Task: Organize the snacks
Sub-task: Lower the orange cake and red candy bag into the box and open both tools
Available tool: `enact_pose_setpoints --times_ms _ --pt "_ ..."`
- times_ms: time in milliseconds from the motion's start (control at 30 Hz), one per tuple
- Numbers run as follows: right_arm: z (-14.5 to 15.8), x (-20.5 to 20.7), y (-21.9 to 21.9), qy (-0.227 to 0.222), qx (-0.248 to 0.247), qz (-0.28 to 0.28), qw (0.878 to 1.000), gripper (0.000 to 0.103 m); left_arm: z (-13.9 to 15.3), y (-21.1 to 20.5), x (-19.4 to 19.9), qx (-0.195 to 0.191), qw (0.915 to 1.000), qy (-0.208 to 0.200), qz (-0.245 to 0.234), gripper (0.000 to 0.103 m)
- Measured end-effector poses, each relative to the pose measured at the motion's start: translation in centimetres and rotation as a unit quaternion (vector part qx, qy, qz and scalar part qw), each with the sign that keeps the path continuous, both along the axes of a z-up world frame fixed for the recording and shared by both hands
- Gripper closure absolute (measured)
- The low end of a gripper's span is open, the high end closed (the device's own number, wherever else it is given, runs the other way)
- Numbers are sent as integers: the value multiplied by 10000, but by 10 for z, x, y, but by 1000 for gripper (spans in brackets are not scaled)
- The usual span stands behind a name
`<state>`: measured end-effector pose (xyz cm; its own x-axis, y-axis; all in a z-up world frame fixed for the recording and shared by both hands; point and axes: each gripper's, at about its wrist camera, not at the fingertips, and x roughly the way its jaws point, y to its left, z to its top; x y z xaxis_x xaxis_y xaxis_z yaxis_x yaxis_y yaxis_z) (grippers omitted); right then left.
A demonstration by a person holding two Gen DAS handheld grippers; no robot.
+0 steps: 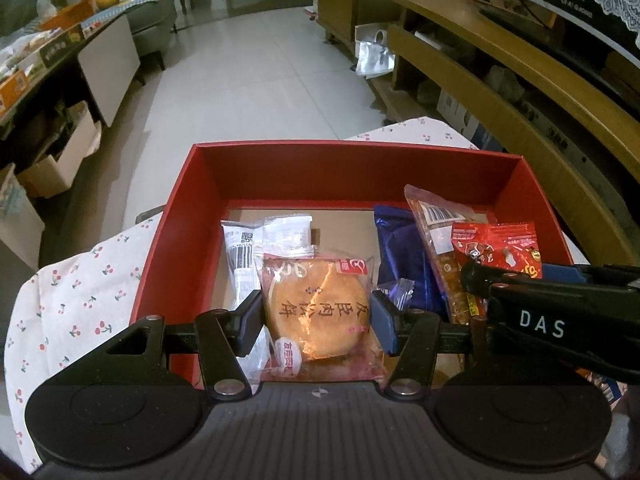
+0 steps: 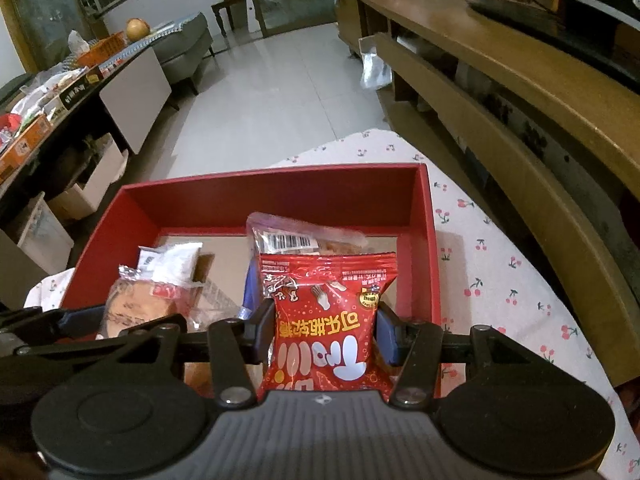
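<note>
A red box (image 1: 352,160) sits on a cherry-print cloth (image 1: 72,280). My left gripper (image 1: 316,316) is shut on a round pastry cake in a clear wrapper (image 1: 316,304), held over the box's near left part. My right gripper (image 2: 326,334) is shut on a red candy packet (image 2: 324,320), held over the box (image 2: 280,188). In the box lie a white sachet (image 1: 284,236), a black-and-white stick pack (image 1: 240,256), a blue packet (image 1: 404,256) and a clear snack bag with a barcode (image 1: 440,236). The right gripper shows in the left wrist view (image 1: 560,300).
A long wooden TV cabinet (image 2: 520,92) runs along the right. A dark side table (image 2: 60,92) with boxes and a round fruit stands at the left. White tiled floor (image 1: 248,80) lies beyond the box. A grey sofa (image 2: 188,48) is farther back.
</note>
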<state>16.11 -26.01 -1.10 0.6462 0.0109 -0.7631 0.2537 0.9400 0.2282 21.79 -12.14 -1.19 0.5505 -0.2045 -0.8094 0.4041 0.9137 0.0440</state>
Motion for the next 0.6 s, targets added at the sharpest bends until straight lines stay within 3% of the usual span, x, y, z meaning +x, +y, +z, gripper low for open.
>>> enact_pose_setpoints --times_ms 600 --pt "7 -4 1 -81 -102 66 9999 41 7 4 -1 -41 10000 -33 30 36"
